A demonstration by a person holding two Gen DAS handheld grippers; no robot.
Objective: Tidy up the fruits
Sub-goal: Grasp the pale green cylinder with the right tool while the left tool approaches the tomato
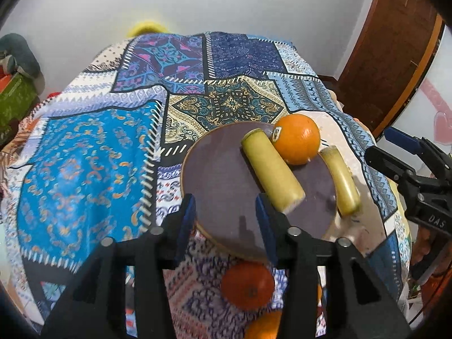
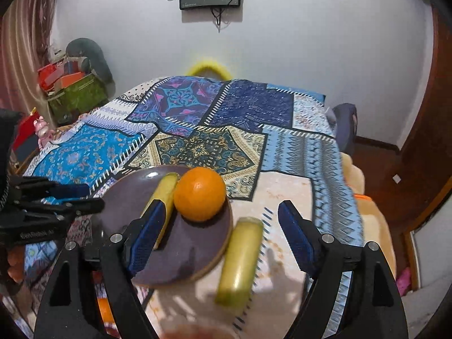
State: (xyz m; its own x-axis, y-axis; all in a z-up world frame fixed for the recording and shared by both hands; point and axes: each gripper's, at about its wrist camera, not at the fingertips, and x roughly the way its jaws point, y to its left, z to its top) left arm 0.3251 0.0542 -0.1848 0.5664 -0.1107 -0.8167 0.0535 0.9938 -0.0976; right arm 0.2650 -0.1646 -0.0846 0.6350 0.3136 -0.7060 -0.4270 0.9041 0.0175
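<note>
Both views look down on a surface covered by a patchwork cloth (image 1: 93, 152) (image 2: 214, 118).

A round dark purple plate (image 1: 223, 186) (image 2: 180, 243) lies on the cloth. On it: one orange (image 1: 296, 138) (image 2: 200, 194) with a small sticker, at the plate's far edge, and one yellow-green cylindrical fruit piece (image 1: 272, 172) (image 2: 165, 195) lying across the plate, touching the orange.

A second cylindrical piece (image 1: 341, 179) (image 2: 240, 262) lies just beside the plate's right rim, on the cloth; in the right wrist view it appears blurred.

A second orange (image 1: 248, 286) sits on the cloth just off the plate's near edge, below the left gripper. Part of a third orange (image 1: 264, 326) shows at the bottom of the left wrist view.

Left gripper (image 1: 226, 220) (image 2: 72, 197): jaws released, empty, poised above the plate's near rim.

Right gripper (image 2: 220, 240) (image 1: 387, 152): jaws spread wide, empty, straddling the plate's right edge and the second cylindrical piece; contact with either cannot be determined.
</note>
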